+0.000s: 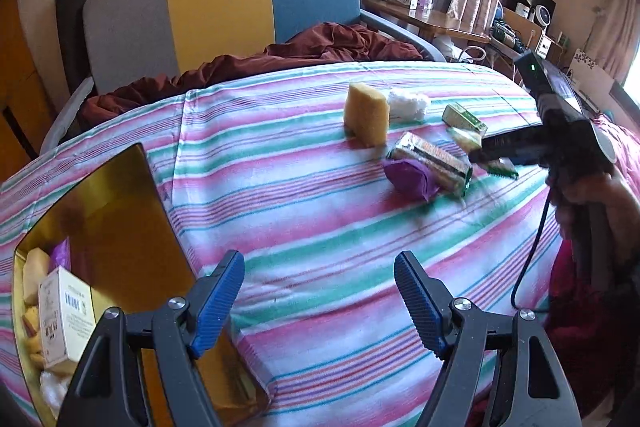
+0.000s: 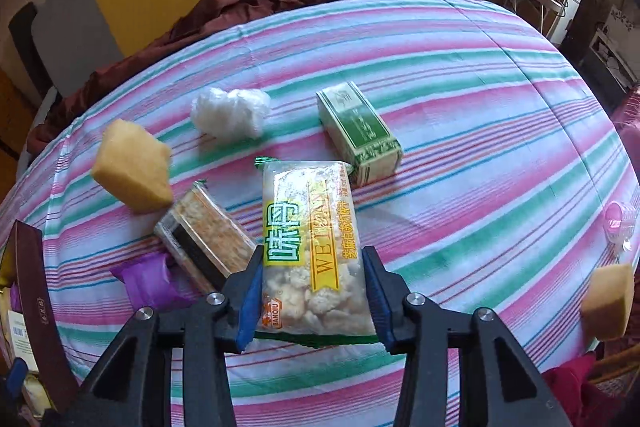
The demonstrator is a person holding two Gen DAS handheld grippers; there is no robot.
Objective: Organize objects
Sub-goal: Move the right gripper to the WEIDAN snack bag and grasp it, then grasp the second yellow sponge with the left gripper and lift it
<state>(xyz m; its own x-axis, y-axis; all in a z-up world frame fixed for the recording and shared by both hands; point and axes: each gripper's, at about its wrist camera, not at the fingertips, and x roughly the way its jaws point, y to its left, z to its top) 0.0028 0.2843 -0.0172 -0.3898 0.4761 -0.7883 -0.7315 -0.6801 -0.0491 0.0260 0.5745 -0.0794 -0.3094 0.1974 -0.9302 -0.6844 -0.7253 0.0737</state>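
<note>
The snack bag (image 2: 310, 247), a clear packet of pale pieces with a yellow label, lies lengthwise between the right gripper's (image 2: 310, 301) blue pads. Both pads press against its sides near its near end, so the fingers are pinching the bag. Whether it has left the striped bedcover (image 2: 460, 155) cannot be told. In the left wrist view the same gripper (image 1: 490, 159) sits at the far right over the cluster of items.

Close to the bag: a green box (image 2: 360, 135) touches or nearly touches its far right corner; a flat cracker pack (image 2: 204, 239) lies just to its left, with a purple pouch (image 2: 146, 281) beside that. A yellow sponge (image 2: 134, 171) and a white plastic wad (image 2: 230, 113) lie farther off to the left and beyond. A second sponge (image 2: 610, 301) rests at the right edge.

The left gripper (image 1: 320, 299) has its fingers spread with nothing between them, hovering near the gold tin (image 1: 120, 211), which already holds a white carton (image 1: 60, 319) and other pieces.

Risks, as judged:
- The bag is soft and slippery, and the hold is on its edges at one end. It may sag, rotate or slide out when lifted.
- A hard squeeze could crush the contents.
- The far end of the bag may drag the green box or cracker pack as it leaves.
- The tin is partly filled; a long bag may catch on the rim or sit proud.
</note>
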